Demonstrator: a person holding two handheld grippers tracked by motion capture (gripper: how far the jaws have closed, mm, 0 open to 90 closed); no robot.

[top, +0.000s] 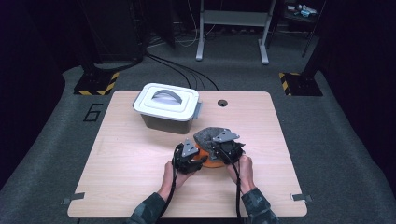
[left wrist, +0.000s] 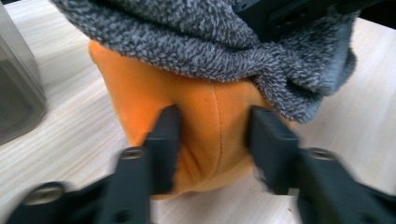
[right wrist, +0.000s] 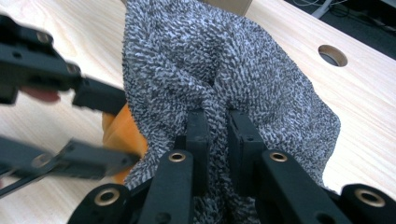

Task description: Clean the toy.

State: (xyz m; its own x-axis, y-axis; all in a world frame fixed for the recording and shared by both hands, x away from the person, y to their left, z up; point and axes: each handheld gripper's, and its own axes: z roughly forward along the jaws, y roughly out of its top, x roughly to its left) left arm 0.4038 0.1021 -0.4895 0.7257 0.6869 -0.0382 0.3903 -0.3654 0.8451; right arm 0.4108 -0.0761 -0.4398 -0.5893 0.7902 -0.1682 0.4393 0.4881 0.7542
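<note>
1. While I watch from the high view, the grey fleece cloth (top: 209, 135) and the orange cloth (top: 211, 161) sit bunched together on the wooden surface (top: 126, 158), a little toward 4 o'clock of its middle, with the grey piece lying over the orange one.
2. My right gripper (top: 227, 150) stands at about 3 o'clock of that bundle; in the right gripper view its fingers (right wrist: 198, 135) are pinching a ridge of the grey fleece cloth (right wrist: 233, 74), nearly pressed together with only the fold of fabric between them.
3. My left gripper (top: 191, 161) stands at about 9 o'clock of the bundle, just beside the right one.
4. From the left gripper view, its fingers (left wrist: 166, 140) are spread apart on either side of a seam in the orange cloth (left wrist: 210, 121); the pads lie against the fabric front without squeezing it, and the view is blurred there.
5. Seen the same way, the grey fleece cloth (left wrist: 187, 42) drapes over the top of the orange cloth and hangs down toward 3 o'clock.
6. A grey lidded bin (top: 168, 107) with a white lid and handle rests on the surface at 11 o'clock of the bundle, well apart from both grippers.
7. Toward 12 o'clock of the bundle, a round cable hole (top: 222, 102) shows near the far edge of the surface.
</note>
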